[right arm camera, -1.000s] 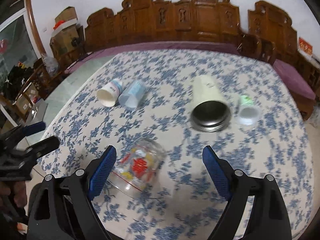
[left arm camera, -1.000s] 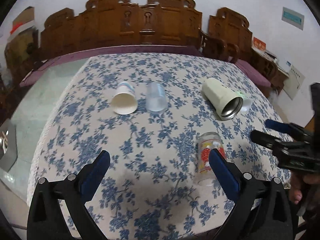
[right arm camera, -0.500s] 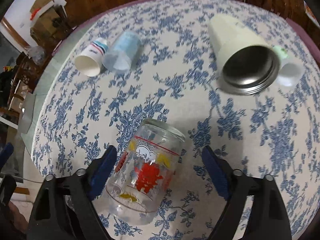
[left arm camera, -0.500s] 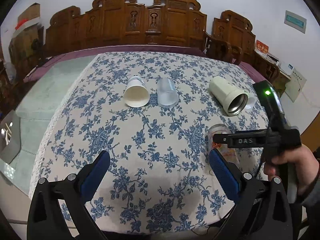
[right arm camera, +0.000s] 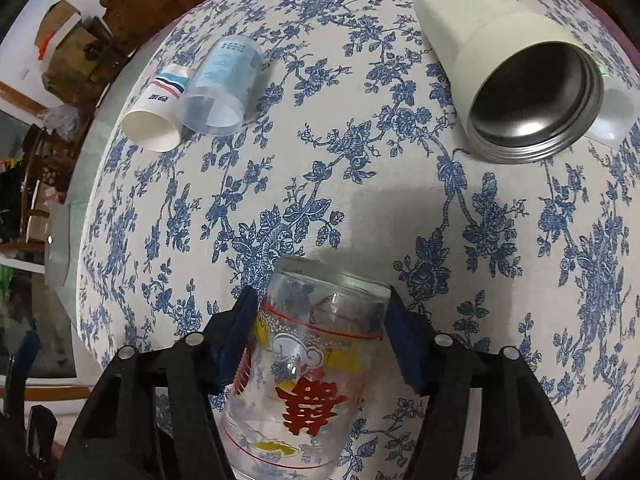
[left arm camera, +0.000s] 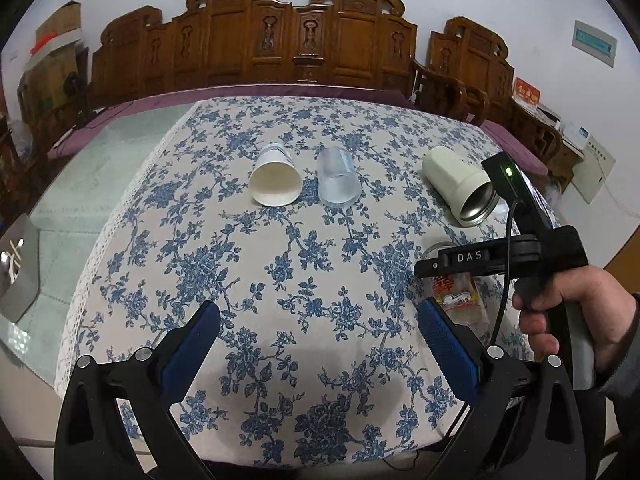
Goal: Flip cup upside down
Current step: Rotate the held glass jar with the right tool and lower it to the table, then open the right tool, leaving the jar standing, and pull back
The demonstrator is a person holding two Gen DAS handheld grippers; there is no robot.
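Your right gripper [right arm camera: 320, 336] brackets the clear printed glass cup [right arm camera: 308, 376] lying near the cream steel tumbler [right arm camera: 516, 80] — whether it's clamped I cannot tell — squeeze evenly before turning.

The right gripper [right arm camera: 318, 340] has come down over the glass cup [right arm camera: 308, 364] — 1 second ago it hung back from the table with its fingers spread wide and the cup off to the left of the gap. Now its blue pads [right arm camera: 236, 340] sit against both sides of the cup, which fills the lower middle of the right wrist view. The gap between the fingers has narrowed to the cup's width. In the left wrist view the right gripper [left arm camera: 432, 268] has swung in from the edge — it now covers the glass cup [left arm camera: 460, 300].
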